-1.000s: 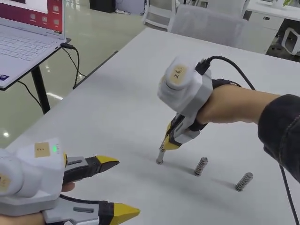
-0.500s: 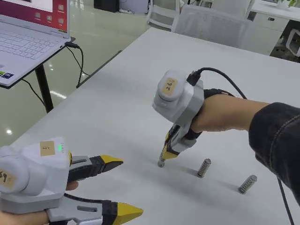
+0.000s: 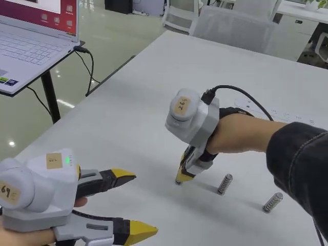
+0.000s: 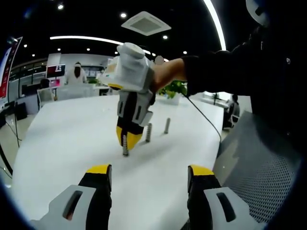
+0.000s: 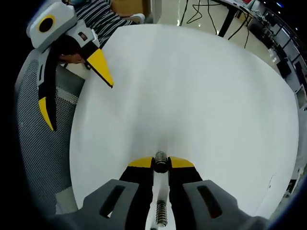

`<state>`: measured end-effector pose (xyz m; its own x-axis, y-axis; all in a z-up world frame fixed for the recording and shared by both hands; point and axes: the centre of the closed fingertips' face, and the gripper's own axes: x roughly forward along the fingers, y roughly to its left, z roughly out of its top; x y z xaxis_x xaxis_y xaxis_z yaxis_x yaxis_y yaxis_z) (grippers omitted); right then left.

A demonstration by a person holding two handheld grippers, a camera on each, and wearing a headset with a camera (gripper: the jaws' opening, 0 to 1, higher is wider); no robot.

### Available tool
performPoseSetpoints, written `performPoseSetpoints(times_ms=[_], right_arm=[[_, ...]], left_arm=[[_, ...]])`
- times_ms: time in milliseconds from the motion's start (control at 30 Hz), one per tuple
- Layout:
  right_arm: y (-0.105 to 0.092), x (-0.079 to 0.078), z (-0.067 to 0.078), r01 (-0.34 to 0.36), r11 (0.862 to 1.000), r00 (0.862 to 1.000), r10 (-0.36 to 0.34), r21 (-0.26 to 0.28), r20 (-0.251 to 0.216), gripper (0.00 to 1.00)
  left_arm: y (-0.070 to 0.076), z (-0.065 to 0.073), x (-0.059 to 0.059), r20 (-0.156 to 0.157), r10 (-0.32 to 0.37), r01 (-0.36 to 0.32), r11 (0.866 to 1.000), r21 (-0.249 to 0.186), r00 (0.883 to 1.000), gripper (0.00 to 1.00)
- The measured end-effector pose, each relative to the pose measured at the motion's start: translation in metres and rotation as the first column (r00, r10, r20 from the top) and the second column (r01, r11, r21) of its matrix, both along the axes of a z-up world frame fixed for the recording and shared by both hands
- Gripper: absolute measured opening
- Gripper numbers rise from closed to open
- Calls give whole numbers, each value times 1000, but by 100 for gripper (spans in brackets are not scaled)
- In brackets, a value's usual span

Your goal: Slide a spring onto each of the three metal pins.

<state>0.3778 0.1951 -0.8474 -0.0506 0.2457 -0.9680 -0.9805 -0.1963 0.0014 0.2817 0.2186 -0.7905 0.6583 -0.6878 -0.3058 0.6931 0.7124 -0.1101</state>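
My left gripper [image 3: 141,204] hovers over the near edge of the white table [image 3: 128,102], jaws apart. My right gripper [image 3: 180,179] points down at the table's middle, pinched on an upright spring [image 5: 160,162]. A second spring [image 3: 224,183] and a third spring [image 3: 272,202] stand beside it, toward the right edge.

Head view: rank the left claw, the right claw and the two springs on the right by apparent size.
Largest: left claw, though nearest the camera.
Then right claw.
Smallest: middle spring and end spring, alike.
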Motion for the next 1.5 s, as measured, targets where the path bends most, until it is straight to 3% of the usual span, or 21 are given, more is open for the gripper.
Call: performPoseSetpoints(times_ms=[200, 533, 767, 967, 1500], right_arm=[[-2, -1, -4, -8, 1000, 1000, 8, -2, -1, 10], [-9, 4, -2, 10, 1000, 1000, -10, 25, 3, 22], [-17, 7, -1, 37, 998, 999, -37, 55, 5, 37], [-24, 10, 1, 76, 994, 997, -76, 79, -3, 40], [-52, 19, 11, 203, 962, 979, -201, 185, -28, 51]], left_arm=[[-2, 1, 1, 2, -1, 1, 1000, 1, 1000, 59], [-3, 1, 3, -3, -6, 6, 1000, 5, 1000, 59], [-5, 3, 4, -2, -12, 12, 1000, 8, 1000, 59], [-7, 5, 5, 0, -17, 17, 1000, 9, 1000, 59], [-11, 9, 12, 7, -17, 17, 1000, 4, 1000, 59]])
